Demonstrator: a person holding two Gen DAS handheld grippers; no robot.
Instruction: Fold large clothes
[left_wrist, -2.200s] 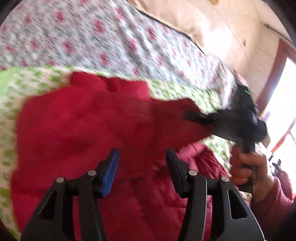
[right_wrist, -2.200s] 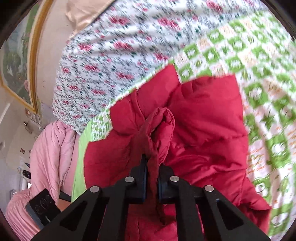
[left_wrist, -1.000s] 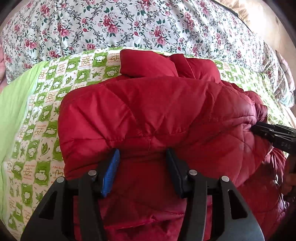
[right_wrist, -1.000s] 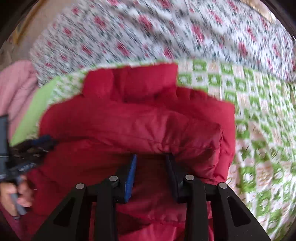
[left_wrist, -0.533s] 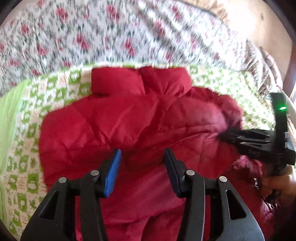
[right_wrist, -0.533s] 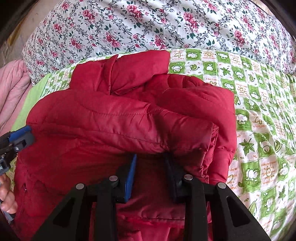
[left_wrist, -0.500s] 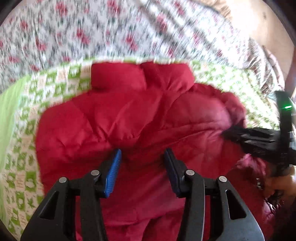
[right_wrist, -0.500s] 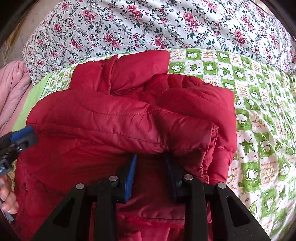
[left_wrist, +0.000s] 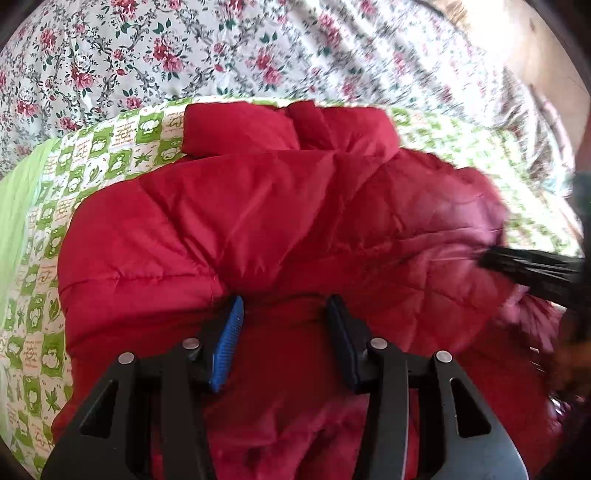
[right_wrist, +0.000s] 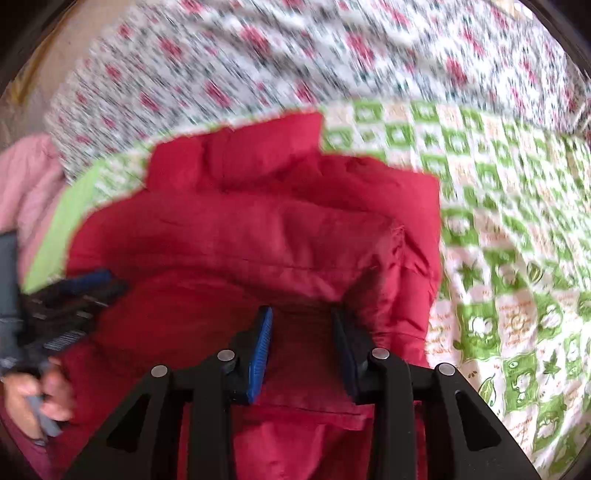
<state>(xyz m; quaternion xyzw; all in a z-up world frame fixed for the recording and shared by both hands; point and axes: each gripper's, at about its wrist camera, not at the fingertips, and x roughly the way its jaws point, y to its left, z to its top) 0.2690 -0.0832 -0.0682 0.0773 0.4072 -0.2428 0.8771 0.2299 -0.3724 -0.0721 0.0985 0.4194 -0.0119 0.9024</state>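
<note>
A red padded jacket (left_wrist: 280, 221) is lying partly folded on a green-and-white checked blanket (right_wrist: 517, 236), with a floral quilt (left_wrist: 147, 55) behind it. The left gripper (left_wrist: 284, 310) is hovering over the jacket's middle, fingers spread, pinching nothing. The right gripper (right_wrist: 301, 319) is hanging above the jacket's right side, fingers likewise spread and empty.

Red jacket (left_wrist: 258, 229) hem cut off by bottom edge; right gripper (left_wrist: 532, 267) motion-blurred, fingertips indistinct; floral sheet (right_wrist: 258, 66) smeared.
</note>
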